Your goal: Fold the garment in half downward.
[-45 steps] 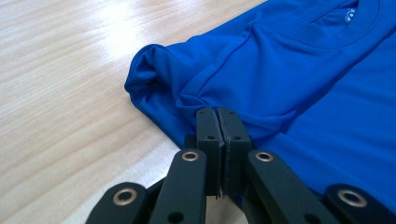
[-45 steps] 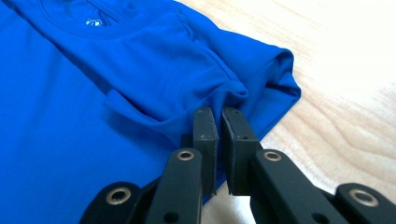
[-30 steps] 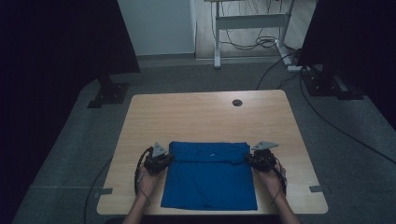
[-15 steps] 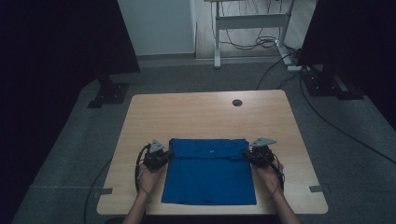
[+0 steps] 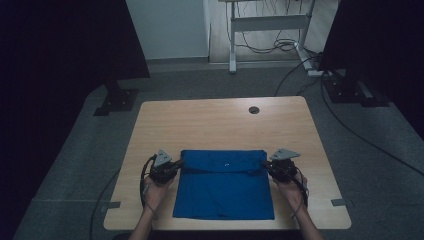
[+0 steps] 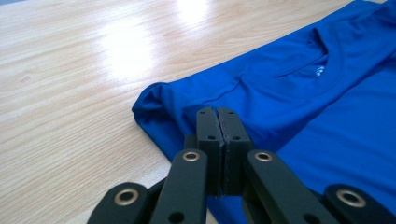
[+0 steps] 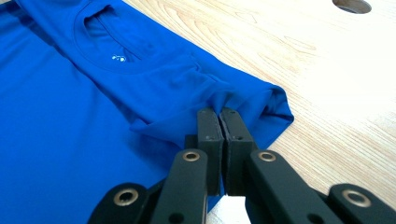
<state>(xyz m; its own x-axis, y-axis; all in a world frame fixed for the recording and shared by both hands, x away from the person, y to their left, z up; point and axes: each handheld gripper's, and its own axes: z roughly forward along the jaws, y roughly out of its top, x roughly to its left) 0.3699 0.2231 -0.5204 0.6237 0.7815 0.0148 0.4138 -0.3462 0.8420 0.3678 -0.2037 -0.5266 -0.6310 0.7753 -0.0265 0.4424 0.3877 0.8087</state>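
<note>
One blue T-shirt (image 5: pixel 223 185) is lying flat on the tabletop (image 5: pixel 220 122), its collar end folded over. Left tool (image 5: pixel 172 166) and right tool (image 5: pixel 268 166) are each pinching a folded corner, jaws clamped shut on the cloth.

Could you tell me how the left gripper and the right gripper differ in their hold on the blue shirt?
The left gripper pinches the blue shirt at its left edge, the right gripper at its right edge. Both are shut on fabric near the collar end.
</note>
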